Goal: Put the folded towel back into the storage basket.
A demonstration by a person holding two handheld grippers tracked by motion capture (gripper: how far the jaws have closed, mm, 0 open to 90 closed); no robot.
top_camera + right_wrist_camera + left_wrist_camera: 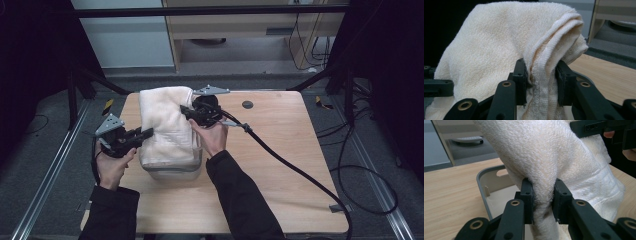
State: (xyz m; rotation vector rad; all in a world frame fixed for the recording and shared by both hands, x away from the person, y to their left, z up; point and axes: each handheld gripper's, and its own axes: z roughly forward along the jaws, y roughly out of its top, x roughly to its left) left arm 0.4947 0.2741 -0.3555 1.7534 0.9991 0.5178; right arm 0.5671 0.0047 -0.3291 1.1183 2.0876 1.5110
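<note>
While both of your claws pinch the cream towel (165, 125), left gripper (146, 133) near, right gripper (186, 111) far, it hangs over the grey bin (172, 172); lowering it inside seems to remain.

Grey bin (172, 172) — mostly hidden under draped towel (165, 125)
</note>
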